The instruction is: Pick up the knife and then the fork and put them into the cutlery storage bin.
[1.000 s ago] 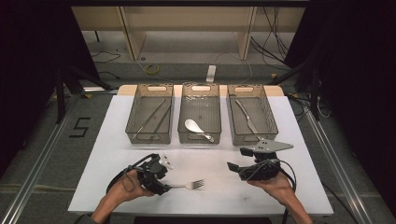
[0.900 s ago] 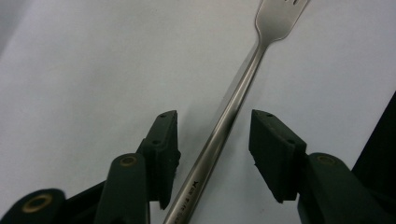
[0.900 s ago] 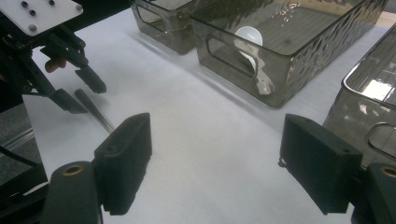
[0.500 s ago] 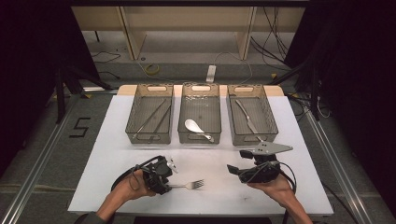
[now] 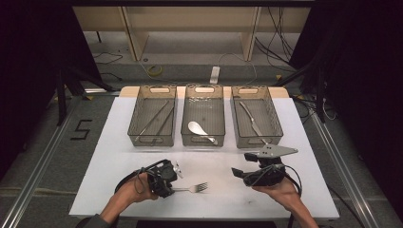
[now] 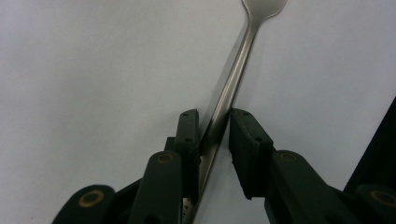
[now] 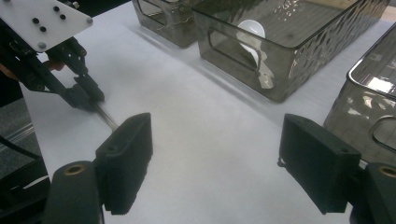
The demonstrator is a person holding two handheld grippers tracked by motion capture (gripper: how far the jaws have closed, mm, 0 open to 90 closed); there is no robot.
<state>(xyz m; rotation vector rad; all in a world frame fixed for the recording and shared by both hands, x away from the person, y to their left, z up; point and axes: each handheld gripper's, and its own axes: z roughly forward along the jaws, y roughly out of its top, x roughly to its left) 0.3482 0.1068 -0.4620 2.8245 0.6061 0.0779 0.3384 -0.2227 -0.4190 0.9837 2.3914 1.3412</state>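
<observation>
A silver fork [image 5: 195, 188] lies flat on the white table, tines pointing right. My left gripper [image 5: 170, 189] is low over its handle. In the left gripper view the fork [image 6: 243, 56] runs up between the jaws of the left gripper [image 6: 215, 114]. The jaws have just been closing, and both pads now sit against the handle's sides. My right gripper [image 5: 237, 175] rests to the right near the front edge, pointing left. In its own view the right gripper [image 7: 215, 121] is wide open over bare table, with the left gripper [image 7: 86, 95] and the fork handle [image 7: 108, 120] beyond.
Three smoky clear bins stand in a row at the back. The left bin [image 5: 152, 141] holds thin sticks, the middle bin [image 5: 204, 142] a white spoon [image 5: 196, 128], and the right bin [image 5: 259, 141] a knife [image 5: 249, 118]. The white table [image 5: 309, 142] ends just behind both hands.
The left gripper's jaws have narrowed around the fork handle and the hand has shifted slightly. The fork, the right gripper and the bins have stayed where they were.
</observation>
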